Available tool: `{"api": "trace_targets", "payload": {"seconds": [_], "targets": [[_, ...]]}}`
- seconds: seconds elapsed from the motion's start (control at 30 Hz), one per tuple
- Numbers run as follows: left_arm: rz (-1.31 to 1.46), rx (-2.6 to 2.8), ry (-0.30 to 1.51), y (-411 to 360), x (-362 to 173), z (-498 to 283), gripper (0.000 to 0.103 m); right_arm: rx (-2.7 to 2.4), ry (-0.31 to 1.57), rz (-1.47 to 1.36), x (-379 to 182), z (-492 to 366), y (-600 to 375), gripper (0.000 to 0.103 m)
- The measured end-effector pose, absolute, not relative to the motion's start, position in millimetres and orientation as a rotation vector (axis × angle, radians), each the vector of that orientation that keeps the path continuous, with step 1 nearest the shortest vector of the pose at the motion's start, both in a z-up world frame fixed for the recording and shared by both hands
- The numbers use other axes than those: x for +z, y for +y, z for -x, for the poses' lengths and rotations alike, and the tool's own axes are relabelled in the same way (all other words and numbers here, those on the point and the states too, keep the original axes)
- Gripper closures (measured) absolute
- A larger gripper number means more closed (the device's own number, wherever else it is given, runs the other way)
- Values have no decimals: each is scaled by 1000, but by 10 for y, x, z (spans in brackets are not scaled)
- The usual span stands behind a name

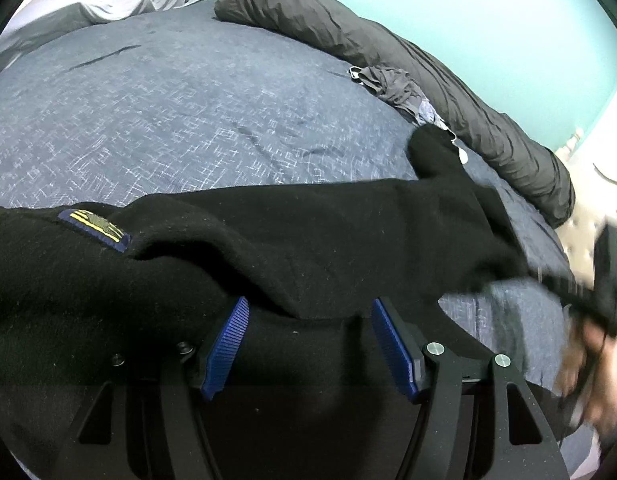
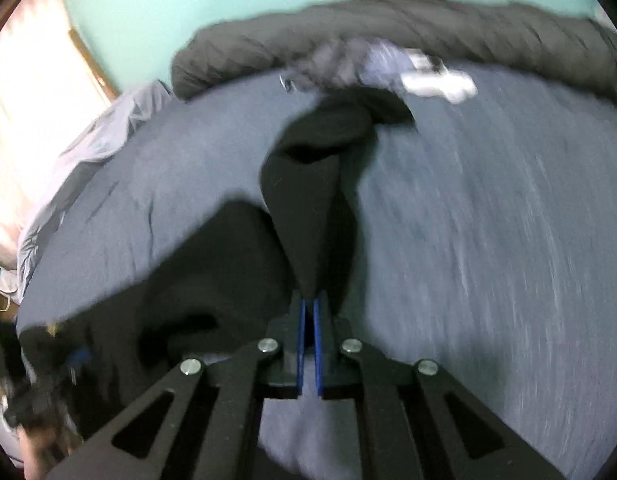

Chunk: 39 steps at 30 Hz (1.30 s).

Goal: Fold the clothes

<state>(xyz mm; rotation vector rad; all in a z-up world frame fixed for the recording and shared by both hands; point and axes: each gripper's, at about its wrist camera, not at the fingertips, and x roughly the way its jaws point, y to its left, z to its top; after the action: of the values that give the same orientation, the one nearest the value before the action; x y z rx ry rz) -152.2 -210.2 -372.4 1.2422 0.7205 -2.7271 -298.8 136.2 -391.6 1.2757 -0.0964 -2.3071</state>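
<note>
A black fleece garment with a blue and yellow patch lies across the blue bedspread. In the left wrist view my left gripper is open, and the garment's near edge drapes over and between its blue pads. In the right wrist view my right gripper is shut on a bunched part of the black garment, which stretches away toward the far clothes pile. The right gripper also shows blurred at the right of the left wrist view, with a hand below it.
A rolled dark grey duvet runs along the far side of the bed by the teal wall. A small heap of grey and blue clothes lies beside it. A pale grey sheet is bunched at the far left corner.
</note>
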Motion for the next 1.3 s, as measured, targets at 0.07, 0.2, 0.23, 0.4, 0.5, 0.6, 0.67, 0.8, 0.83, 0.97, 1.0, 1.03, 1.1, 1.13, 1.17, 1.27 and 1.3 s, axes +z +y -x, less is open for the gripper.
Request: {"api": "trace_targets", "payload": {"seconds": [0.07, 0.2, 0.23, 0.4, 0.5, 0.6, 0.67, 0.8, 0.83, 0.97, 1.0, 1.03, 1.1, 1.13, 1.17, 1.27, 1.3], "targets": [[-1240, -2730, 709, -2076, -3714, 1526, 34, -2262, -108, -1350, -4079, 2762, 1495, 100], [-1242, -2732, 693, -2053, -3714, 1524, 33, -2184, -133, -1406, -4169, 2570, 1618, 98], [-1241, -2732, 695, -2055, -3714, 1527, 33, -2161, -142, -1413, -4177, 2538, 1646, 97], [-1237, -2732, 694, -2051, -3707, 1550, 32, -2252, -189, -1338, -3881, 2748, 1916, 75], [-1240, -2737, 684, -2028, -3704, 1566, 32, -2291, -219, -1320, -3775, 3074, 1944, 59], [-1248, -2740, 662, -2003, -3712, 1578, 32, -2300, -216, -1336, -3780, 3388, 1829, 59], [-1252, -2738, 652, -1995, -3721, 1585, 32, -2311, -204, -1347, -3799, 3613, 1671, 59], [-1264, -2732, 635, -1988, -3755, 1605, 32, -2268, -209, -1414, -3936, 3911, 1428, 54], [-1268, -2731, 629, -1984, -3764, 1611, 32, -2268, -199, -1420, -3967, 3946, 1380, 54], [-1277, -2729, 621, -1982, -3790, 1614, 31, -2267, -160, -1441, -4089, 4086, 1189, 54], [-1279, -2728, 621, -1984, -3797, 1615, 31, -2264, -158, -1442, -4110, 4105, 1163, 54], [-1281, -2728, 621, -1986, -3803, 1615, 31, -2257, -163, -1439, -4122, 4109, 1158, 54], [-1283, -2726, 625, -1995, -3817, 1618, 31, -2242, -174, -1434, -4145, 4117, 1148, 54], [-1284, -2726, 624, -1994, -3821, 1618, 31, -2235, -179, -1432, -4157, 4121, 1143, 56], [-1285, -2727, 620, -1990, -3822, 1619, 31, -2228, -185, -1429, -4169, 4125, 1138, 66], [-1284, -2727, 617, -1990, -3825, 1617, 31, -2220, -175, -1409, -4150, 4098, 1116, 81], [-1283, -2727, 618, -1996, -3826, 1617, 31, -2222, -164, -1399, -4125, 4076, 1107, 85]]}}
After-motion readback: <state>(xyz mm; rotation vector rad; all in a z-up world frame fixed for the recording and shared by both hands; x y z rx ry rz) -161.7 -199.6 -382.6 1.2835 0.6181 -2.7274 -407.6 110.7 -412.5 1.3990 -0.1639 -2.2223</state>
